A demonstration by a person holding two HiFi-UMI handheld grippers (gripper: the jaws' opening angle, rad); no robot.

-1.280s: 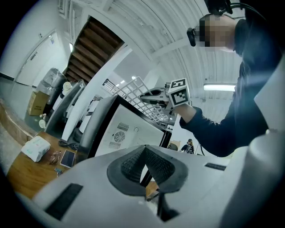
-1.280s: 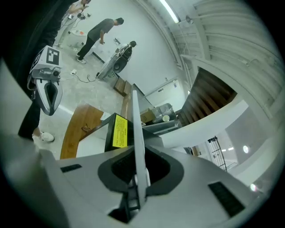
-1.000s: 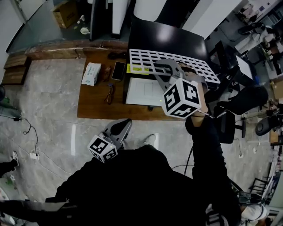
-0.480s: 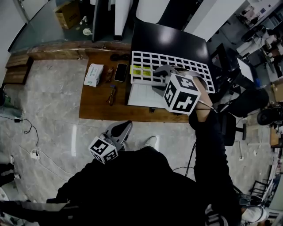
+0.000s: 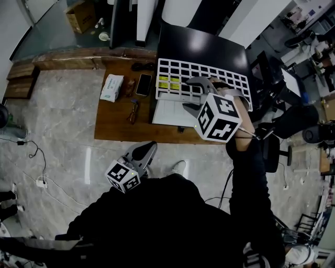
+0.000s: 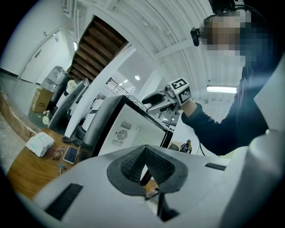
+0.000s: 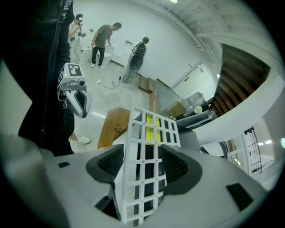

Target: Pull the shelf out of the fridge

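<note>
The white grid shelf point(image 5: 209, 78) lies flat on top of the small fridge point(image 5: 199, 44), which stands on a wooden table point(image 5: 115, 125). My right gripper point(image 5: 189, 94) is at the shelf's near edge. In the right gripper view its jaws are opening; the shelf point(image 7: 153, 129) runs between the pads point(image 7: 111, 162), which stand off it. My left gripper point(image 5: 148, 149) hangs low by my body, shut and empty. The left gripper view shows its pads point(image 6: 133, 164) together, with the fridge point(image 6: 129, 129) and the right gripper point(image 6: 153, 100) beyond.
On the table left of the fridge lie a tissue pack point(image 5: 111, 87), a phone point(image 5: 144, 84) and small items point(image 5: 132, 111). Office chairs point(image 5: 293, 118) crowd the right side. A cardboard box point(image 5: 81, 15) sits far back. People point(image 7: 104, 42) stand in the distance.
The right gripper's jaws have spread apart off the shelf. The shelf has shifted slightly and settled on the fridge top. The left gripper has stayed put.
</note>
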